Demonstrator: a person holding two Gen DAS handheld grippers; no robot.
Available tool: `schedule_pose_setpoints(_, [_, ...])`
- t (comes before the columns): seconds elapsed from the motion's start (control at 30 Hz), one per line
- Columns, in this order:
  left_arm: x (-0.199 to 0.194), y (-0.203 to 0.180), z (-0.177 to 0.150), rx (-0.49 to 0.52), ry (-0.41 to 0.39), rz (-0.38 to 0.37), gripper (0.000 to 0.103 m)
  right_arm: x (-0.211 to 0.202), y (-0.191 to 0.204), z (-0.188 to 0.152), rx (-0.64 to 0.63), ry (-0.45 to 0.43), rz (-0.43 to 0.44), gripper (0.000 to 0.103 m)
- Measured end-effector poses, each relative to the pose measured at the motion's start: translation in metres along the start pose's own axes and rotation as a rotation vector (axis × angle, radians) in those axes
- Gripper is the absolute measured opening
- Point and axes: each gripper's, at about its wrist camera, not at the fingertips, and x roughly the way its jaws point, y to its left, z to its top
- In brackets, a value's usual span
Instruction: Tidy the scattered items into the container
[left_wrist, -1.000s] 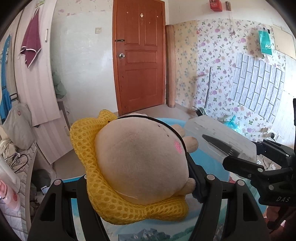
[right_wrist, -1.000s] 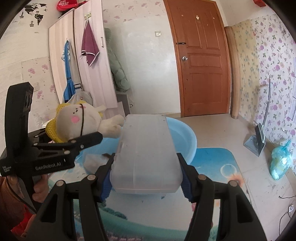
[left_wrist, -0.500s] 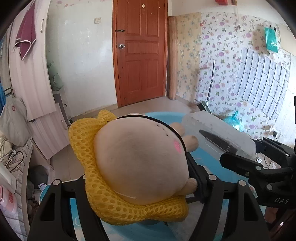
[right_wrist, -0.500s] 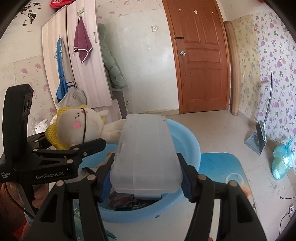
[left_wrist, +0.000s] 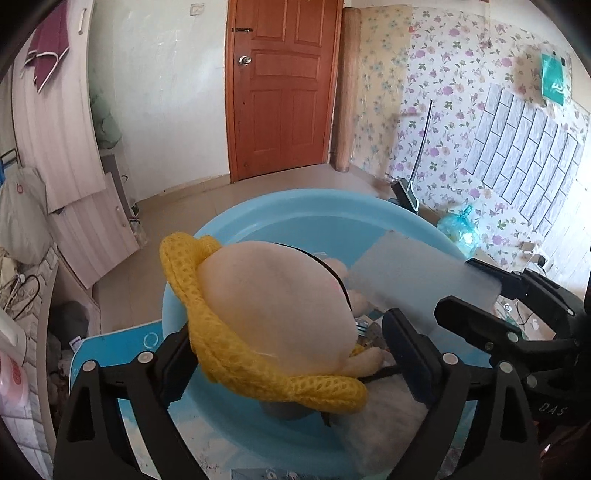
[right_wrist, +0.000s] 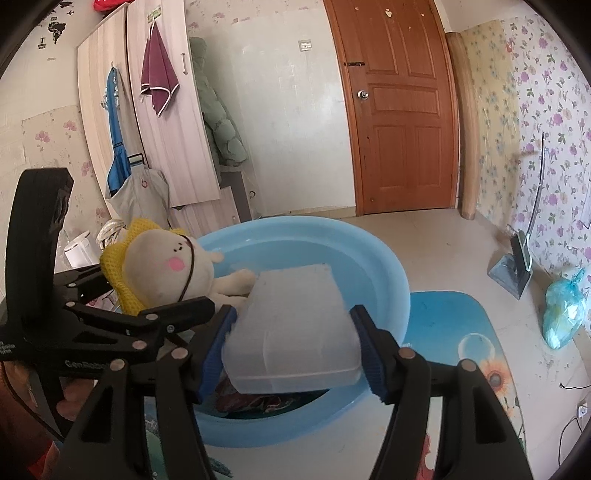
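Note:
A cream plush doll with a yellow mesh hood (left_wrist: 273, 302) (right_wrist: 162, 266) hangs over the light blue basin (left_wrist: 295, 195) (right_wrist: 295, 221), between the fingers of my left gripper (left_wrist: 286, 325) (right_wrist: 155, 288). Its jaws are opening, and a gap shows between the right pad and the doll. My right gripper (right_wrist: 293, 310) (left_wrist: 458, 286) has its blue pads against both sides of a clear plastic box (right_wrist: 295, 332) (left_wrist: 406, 273) above the basin's near side. Its jaws are starting to open.
Dark red fabric (right_wrist: 251, 402) and other small items lie in the basin, which stands on a blue printed floor mat (right_wrist: 461, 325). A knotted blue plastic bag (right_wrist: 561, 310) and a dustpan (right_wrist: 513, 266) sit by the flowered wall. A brown door (right_wrist: 399, 110) is behind.
Both grippers have moved forward and tipped down over the basin. The left jaws have spread, and the doll has sunk lower between them. The box stays between the right pads.

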Motion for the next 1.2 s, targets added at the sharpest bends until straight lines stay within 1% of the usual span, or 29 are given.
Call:
schedule_pose_setpoints(0.1, [-0.005,0.001,-0.001,-0.002,0.008,-0.006,0.095,-0.006,0.002,0.000,-0.006,-0.006,0.002,0.064])
schedule_pose_setpoints(0.23, [-0.015,0.000,-0.002,0.000,0.009,0.006,0.096,-0.016,0.009,-0.001,-0.018,-0.019,0.007,0.064])
schedule_pose_setpoints(0.37, [-0.027,-0.002,-0.005,-0.011,0.048,0.060,0.097,-0.024,0.013,-0.001,-0.019,-0.021,0.009,0.064])
schedule_pose_setpoints(0.47, [-0.042,-0.005,-0.006,-0.015,0.022,0.107,0.097,-0.027,0.016,0.000,-0.019,-0.017,0.008,0.064])
schedule_pose_setpoints(0.53, [-0.051,-0.007,-0.007,-0.010,0.005,0.133,0.097,-0.030,0.018,0.001,-0.015,0.007,0.003,0.064])
schedule_pose_setpoints(0.6, [-0.059,-0.008,-0.009,-0.010,0.003,0.138,0.100,-0.032,0.020,0.001,-0.004,0.029,-0.006,0.064])
schedule_pose_setpoints(0.7, [-0.067,-0.007,-0.010,-0.025,0.007,0.107,0.100,-0.043,0.023,0.001,0.013,0.024,0.002,0.064])
schedule_pose_setpoints(0.83, [-0.093,-0.005,-0.015,-0.038,-0.038,0.071,0.100,-0.058,0.031,0.003,0.010,0.019,-0.014,0.064])
schedule_pose_setpoints(0.97, [-0.117,-0.011,-0.021,-0.015,-0.098,0.083,0.101,-0.078,0.042,0.004,0.005,-0.008,-0.014,0.064])
schedule_pose_setpoints(1.0, [-0.123,-0.012,-0.022,-0.015,-0.111,0.085,0.102,-0.084,0.044,0.004,0.005,-0.017,-0.015,0.065])
schedule_pose_setpoints(1.07, [-0.133,-0.013,-0.025,-0.023,-0.135,0.086,0.103,-0.094,0.048,0.004,0.008,-0.040,-0.024,0.074])
schedule_pose_setpoints(1.13, [-0.143,-0.015,-0.028,-0.025,-0.153,0.084,0.103,-0.104,0.051,0.003,0.014,-0.065,-0.027,0.076])
schedule_pose_setpoints(1.2, [-0.151,-0.019,-0.032,-0.016,-0.165,0.085,0.103,-0.111,0.053,0.002,0.021,-0.075,-0.021,0.077])
